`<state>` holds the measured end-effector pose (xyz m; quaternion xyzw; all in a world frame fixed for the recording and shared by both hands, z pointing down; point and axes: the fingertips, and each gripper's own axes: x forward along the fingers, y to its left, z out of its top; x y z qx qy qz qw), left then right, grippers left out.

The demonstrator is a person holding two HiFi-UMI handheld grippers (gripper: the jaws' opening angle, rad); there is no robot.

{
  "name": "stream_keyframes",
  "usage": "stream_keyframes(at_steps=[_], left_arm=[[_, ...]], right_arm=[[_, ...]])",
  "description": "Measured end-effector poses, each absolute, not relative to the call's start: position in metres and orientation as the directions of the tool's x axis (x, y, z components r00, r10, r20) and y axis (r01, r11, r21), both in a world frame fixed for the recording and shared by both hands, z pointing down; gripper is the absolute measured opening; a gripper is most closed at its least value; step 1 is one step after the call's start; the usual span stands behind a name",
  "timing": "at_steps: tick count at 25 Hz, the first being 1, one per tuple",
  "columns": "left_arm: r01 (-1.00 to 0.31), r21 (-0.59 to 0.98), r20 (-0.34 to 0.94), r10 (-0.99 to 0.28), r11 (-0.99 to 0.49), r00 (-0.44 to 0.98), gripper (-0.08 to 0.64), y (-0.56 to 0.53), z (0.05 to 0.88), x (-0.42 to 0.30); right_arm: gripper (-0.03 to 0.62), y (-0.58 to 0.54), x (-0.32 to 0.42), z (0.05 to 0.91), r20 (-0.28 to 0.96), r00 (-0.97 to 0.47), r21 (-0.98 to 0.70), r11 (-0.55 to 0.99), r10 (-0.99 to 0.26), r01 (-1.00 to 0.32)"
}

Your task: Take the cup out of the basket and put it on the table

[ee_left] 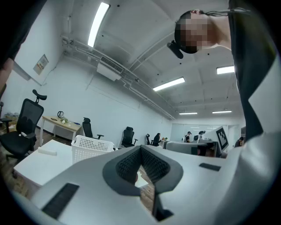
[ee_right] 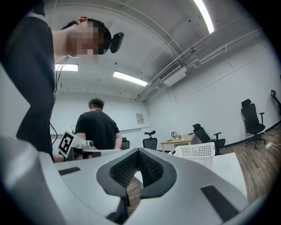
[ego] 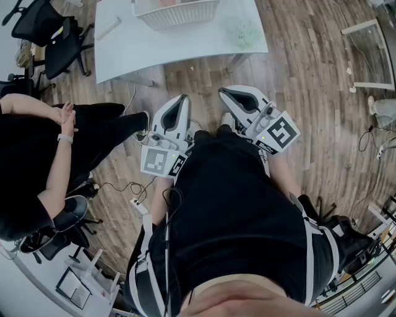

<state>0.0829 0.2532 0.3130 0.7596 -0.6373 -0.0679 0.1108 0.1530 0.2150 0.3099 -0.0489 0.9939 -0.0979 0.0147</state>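
A white mesh basket [ego: 176, 12] stands on the white table [ego: 124, 43] at the top of the head view, cut by the frame edge. Something pinkish shows inside it; I cannot tell if it is the cup. Both grippers are held close to the body, well short of the table and over the wooden floor. My left gripper [ego: 181, 99] is shut and empty, and so is my right gripper [ego: 224, 93]. The left gripper view has its jaws [ee_left: 140, 149] closed, with the basket [ee_left: 92, 147] far ahead. In the right gripper view the closed jaws [ee_right: 138, 151] point near the basket [ee_right: 197, 151].
A seated person in black [ego: 31, 155] is at the left, with office chairs [ego: 49, 31] behind. A pale green thing [ego: 247, 34] lies on the table's right part. Cables and a power strip [ego: 137, 204] lie on the floor. Another person [ee_right: 97, 127] stands with their back turned.
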Motion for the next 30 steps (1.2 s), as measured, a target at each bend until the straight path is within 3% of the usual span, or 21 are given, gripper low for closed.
stream_keyframes(at_steps=[16, 30], left_arm=[[-0.956, 0.24, 0.05, -0.981, -0.169, 0.186, 0.02, 0.248, 0.314, 0.103], [-0.972, 0.233, 0.075, -0.996, -0.033, 0.052, 0.02, 0.224, 0.325, 0.13]], right_arm=[[0.018, 0.203, 0.169, 0.306, -0.046, -0.989, -0.174, 0.976, -0.142, -0.132], [0.018, 0.167, 0.219, 0.331, -0.001, -0.991, -0.159, 0.978, -0.133, -0.132]])
